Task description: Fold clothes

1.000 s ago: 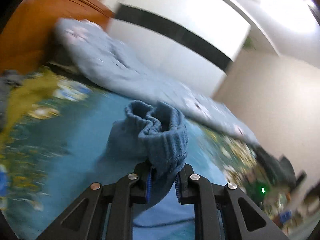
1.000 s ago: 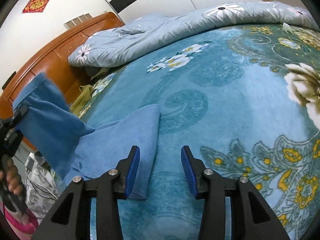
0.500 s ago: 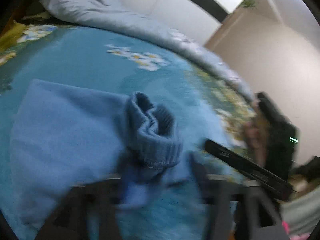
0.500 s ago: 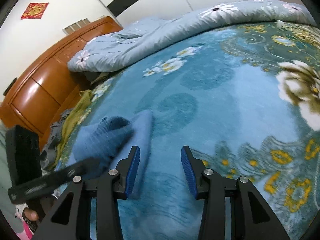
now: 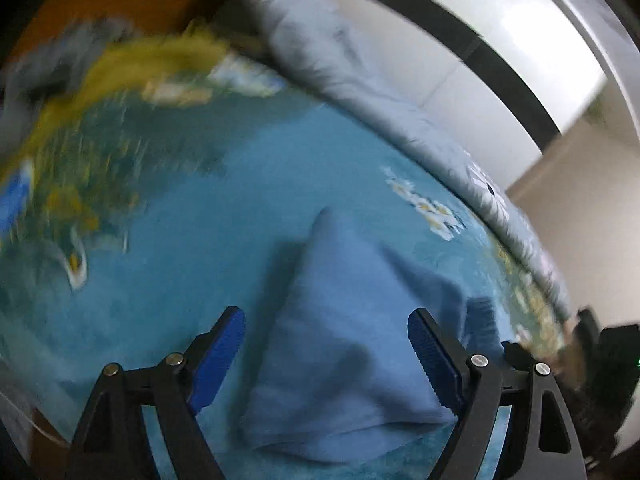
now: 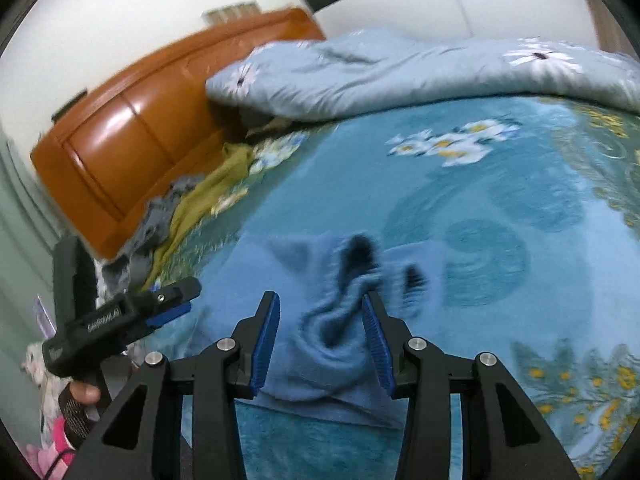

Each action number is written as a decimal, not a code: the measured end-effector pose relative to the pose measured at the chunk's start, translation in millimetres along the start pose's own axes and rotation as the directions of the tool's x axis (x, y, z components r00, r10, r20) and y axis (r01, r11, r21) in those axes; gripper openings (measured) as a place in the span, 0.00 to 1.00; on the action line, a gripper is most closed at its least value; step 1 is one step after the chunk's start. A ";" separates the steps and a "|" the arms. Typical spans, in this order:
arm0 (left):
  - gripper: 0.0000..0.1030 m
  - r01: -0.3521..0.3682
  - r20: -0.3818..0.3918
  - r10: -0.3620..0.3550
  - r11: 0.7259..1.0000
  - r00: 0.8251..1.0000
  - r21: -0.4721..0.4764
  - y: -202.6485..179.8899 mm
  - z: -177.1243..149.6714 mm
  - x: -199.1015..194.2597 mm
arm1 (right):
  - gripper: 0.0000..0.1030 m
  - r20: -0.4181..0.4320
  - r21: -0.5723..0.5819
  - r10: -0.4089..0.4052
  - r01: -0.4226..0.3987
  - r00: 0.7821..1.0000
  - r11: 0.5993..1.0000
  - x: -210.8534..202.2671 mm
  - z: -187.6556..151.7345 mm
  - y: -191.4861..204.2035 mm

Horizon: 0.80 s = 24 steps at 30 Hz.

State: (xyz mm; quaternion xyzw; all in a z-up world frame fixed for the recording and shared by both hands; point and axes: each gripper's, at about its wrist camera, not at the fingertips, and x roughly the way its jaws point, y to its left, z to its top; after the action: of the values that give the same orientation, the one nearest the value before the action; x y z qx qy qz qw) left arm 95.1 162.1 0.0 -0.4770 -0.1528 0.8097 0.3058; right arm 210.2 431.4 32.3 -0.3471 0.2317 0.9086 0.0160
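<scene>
A blue knit sweater point(image 5: 344, 344) lies folded on the teal bedspread point(image 5: 200, 248). In the left wrist view my left gripper point(image 5: 326, 356) is open and empty, with its fingers on either side of the sweater's near end. In the right wrist view the sweater point(image 6: 320, 312) lies bunched, with a ribbed cuff on top. My right gripper point(image 6: 324, 340) is open with the bunched cloth between its fingers. The left gripper point(image 6: 120, 316) shows there at the left, held in a hand, apart from the sweater.
A yellow-green garment point(image 6: 208, 192) and a grey one point(image 6: 160, 212) lie by the wooden headboard point(image 6: 140, 120). A light blue duvet point(image 6: 400, 76) is heaped along the far side of the bed. White wardrobe doors point(image 5: 460, 40) stand behind.
My left gripper has let go of the sweater's cuff and opened; the sweater now lies on the bed. My right gripper has moved over the bunched sweater.
</scene>
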 end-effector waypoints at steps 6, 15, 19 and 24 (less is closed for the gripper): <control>0.84 0.007 -0.038 -0.006 1.000 0.999 0.020 4.9 -14.7 16.0 | 0.40 -0.014 -0.002 -0.055 0.055 0.998 0.998 3.2 5.9 8.0; 0.84 0.074 -0.038 -0.074 0.997 0.996 -0.012 9.4 -14.1 12.7 | 0.14 -0.017 0.001 -0.105 0.105 0.994 0.995 0.9 13.8 3.6; 0.84 0.142 -0.044 -0.143 0.990 0.989 -0.019 12.0 -12.7 10.0 | 0.17 -0.093 0.084 -0.135 0.143 0.987 0.986 17.7 0.5 -22.5; 0.84 0.224 -0.060 -0.224 0.975 0.973 -0.005 10.1 -6.6 7.5 | 0.36 -0.020 0.053 -0.153 0.154 0.988 0.987 2.5 -3.0 -19.4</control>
State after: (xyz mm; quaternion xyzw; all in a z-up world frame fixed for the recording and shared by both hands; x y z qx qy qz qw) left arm 94.6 158.8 -13.9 -0.4806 -0.1957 0.7556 0.3999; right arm 213.9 447.1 20.8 -0.3705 0.2290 0.8953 0.0934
